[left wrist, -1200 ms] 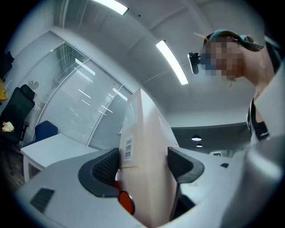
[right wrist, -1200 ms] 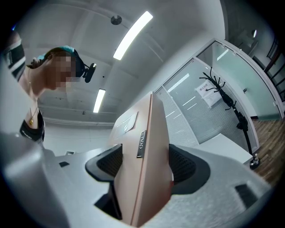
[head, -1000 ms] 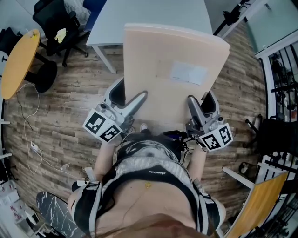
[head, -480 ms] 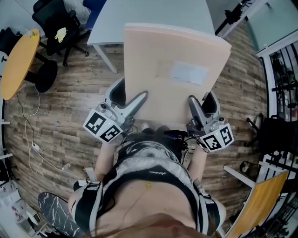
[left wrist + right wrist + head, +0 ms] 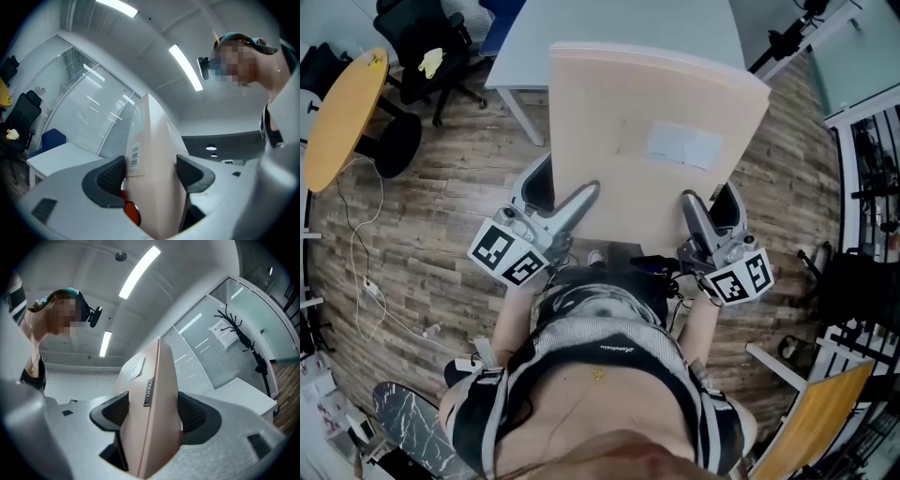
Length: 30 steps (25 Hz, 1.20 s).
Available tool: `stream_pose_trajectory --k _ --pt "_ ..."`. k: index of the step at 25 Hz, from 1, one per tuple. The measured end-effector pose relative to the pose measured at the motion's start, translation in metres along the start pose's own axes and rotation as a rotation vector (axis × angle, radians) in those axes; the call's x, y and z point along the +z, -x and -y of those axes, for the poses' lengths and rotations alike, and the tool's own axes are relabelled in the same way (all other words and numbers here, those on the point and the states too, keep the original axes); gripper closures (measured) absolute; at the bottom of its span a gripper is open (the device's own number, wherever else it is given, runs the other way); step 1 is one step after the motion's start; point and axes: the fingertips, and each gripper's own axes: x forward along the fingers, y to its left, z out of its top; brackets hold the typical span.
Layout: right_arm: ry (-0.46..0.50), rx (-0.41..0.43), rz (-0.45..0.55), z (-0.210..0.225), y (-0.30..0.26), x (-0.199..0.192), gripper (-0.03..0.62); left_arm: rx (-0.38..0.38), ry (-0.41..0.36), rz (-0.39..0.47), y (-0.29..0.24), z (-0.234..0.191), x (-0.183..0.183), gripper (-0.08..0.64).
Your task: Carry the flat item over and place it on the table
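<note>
A flat beige box [image 5: 647,141] with a white label is held level in front of me, its far edge over the near end of the white table [image 5: 619,28]. My left gripper [image 5: 567,211] is shut on the box's near left edge, and my right gripper [image 5: 698,217] is shut on its near right edge. In the left gripper view the box [image 5: 152,154] stands edge-on between both pads, a barcode sticker on its side. Seen from the right gripper, the box [image 5: 157,404] fills the gap between the pads.
A round yellow table [image 5: 337,117] and black office chairs [image 5: 427,56] stand at the left on the wood floor. A white cable [image 5: 366,272] trails across the floor on the left. A wooden chair [image 5: 811,422] and black racks [image 5: 872,187] are at the right.
The box and both grippers keep their hold while the table and floor have shifted slightly in the head view as I move toward the table.
</note>
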Motion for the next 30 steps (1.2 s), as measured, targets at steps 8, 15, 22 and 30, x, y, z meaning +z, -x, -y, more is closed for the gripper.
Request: stream_pose_trajectory --k 8,15,22,30 --pt "-0.010 0.030 -0.016 0.036 -0.068 0.000 0.284 0.036 0.003 0.011 -0.039 -0.058 0.014 0.227" --pt "-0.009 0.056 -0.027 0.086 -0.128 0.011 0.282 0.056 0.004 0.023 -0.096 -0.105 0.024 0.227" --pt "-0.007 0.087 -0.050 0.138 -0.185 0.026 0.282 0.085 0.017 0.041 -0.153 -0.147 0.032 0.227" --pt "-0.016 0.102 -0.060 0.176 -0.226 0.029 0.282 0.105 0.017 0.038 -0.193 -0.181 0.036 0.227"
